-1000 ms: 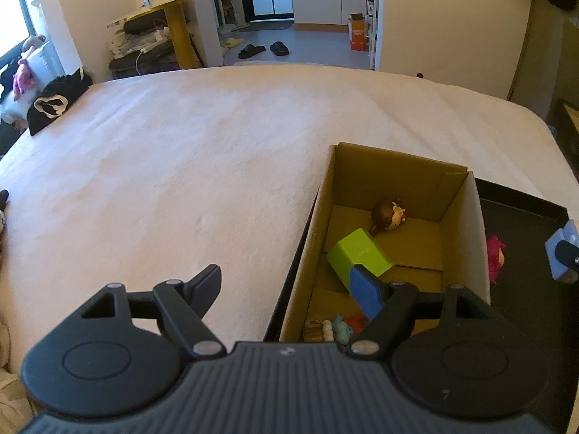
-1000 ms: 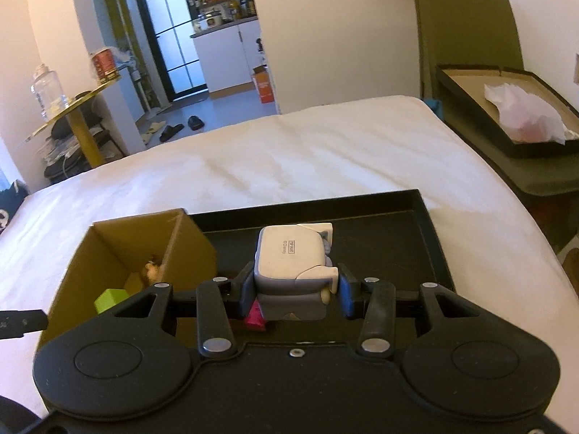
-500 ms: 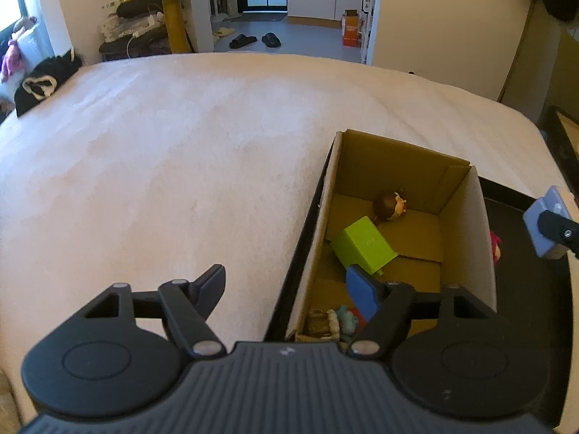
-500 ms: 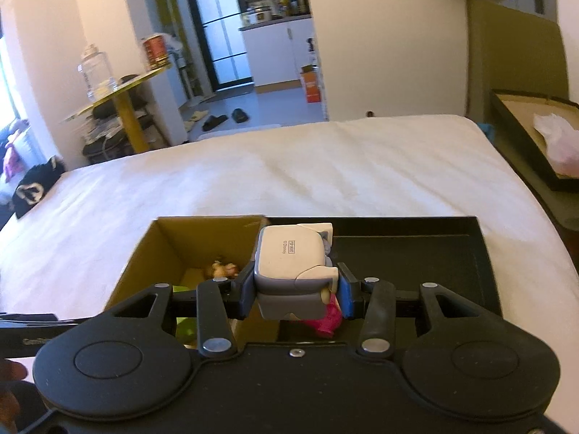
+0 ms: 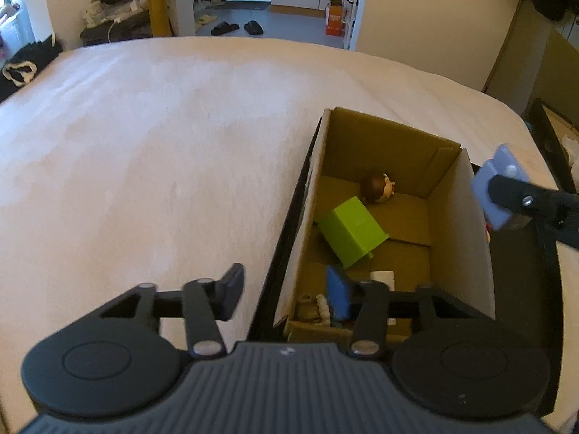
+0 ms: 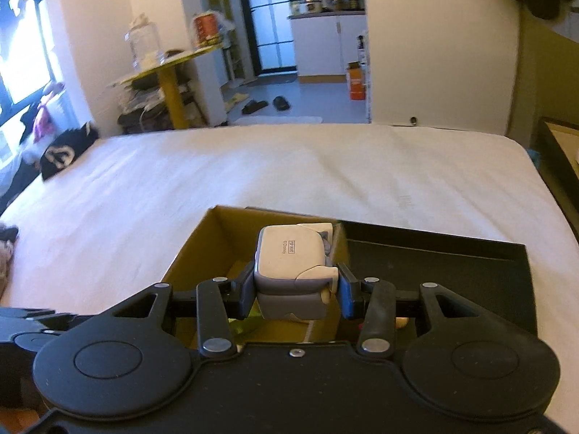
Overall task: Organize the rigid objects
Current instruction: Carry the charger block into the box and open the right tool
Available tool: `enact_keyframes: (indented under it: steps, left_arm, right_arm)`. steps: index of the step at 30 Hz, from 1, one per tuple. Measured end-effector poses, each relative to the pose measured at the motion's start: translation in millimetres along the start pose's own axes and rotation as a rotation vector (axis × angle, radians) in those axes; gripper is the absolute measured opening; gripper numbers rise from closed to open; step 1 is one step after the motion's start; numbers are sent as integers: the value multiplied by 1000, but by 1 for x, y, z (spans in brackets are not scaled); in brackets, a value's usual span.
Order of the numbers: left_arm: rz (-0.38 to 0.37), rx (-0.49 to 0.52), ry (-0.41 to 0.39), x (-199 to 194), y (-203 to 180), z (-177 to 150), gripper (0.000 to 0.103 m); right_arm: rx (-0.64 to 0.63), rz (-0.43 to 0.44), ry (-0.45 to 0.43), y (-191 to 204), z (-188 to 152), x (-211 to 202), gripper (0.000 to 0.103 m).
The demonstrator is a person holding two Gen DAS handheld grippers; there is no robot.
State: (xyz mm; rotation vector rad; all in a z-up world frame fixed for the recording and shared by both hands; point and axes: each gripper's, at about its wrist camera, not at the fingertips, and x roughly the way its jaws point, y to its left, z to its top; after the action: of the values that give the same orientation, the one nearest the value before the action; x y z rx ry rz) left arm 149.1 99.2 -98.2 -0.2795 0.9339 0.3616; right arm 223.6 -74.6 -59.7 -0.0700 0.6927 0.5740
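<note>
While the right gripper [image 6: 294, 291] is clamping its fingers [image 6: 246, 289] on a grey-and-white toy block [image 6: 291, 260], that block is sitting at centre frame in the right wrist view, above the open cardboard box [image 6: 195, 249]. In the left wrist view, the left gripper [image 5: 286, 289] is holding its fingers [image 5: 231, 285] wide apart with nothing between them, straddling the box's left wall at lower centre. Inside the box [image 5: 466, 238] are lying a green cube [image 5: 349, 235] and a brown-haired figurine [image 5: 376, 188]. The box is resting in a black tray [image 6: 452, 264] on the white bed [image 5: 163, 144].

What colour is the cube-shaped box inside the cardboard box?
Lime green, clearest in the left wrist view.
</note>
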Motion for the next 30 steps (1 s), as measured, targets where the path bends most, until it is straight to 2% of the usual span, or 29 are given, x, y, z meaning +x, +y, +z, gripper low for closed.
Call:
enact_keyframes:
  steps: [5, 11, 16, 20, 22, 30]
  left_arm:
    - [-37, -15, 9, 5, 5, -4, 25]
    - [-43, -7, 10, 10, 3, -8, 13]
    - [-56, -27, 5, 12, 9, -9, 10]
    - [-84, -37, -4, 12, 11, -9, 10]
    - [-64, -40, -10, 11, 12, -10, 10]
    - [-81, -65, -10, 10, 17, -9, 11]
  right_arm:
    - [-65, 12, 44, 16, -1, 9, 43]
    - [-133, -17, 90, 28, -4, 20, 43]
    - [-194, -58, 97, 38, -5, 29, 44]
    - [-267, -105, 48, 49, -7, 24, 46]
    - [-254, -103, 50, 49, -9, 21, 46]
    - [-185, -103, 24, 33, -15, 1, 49]
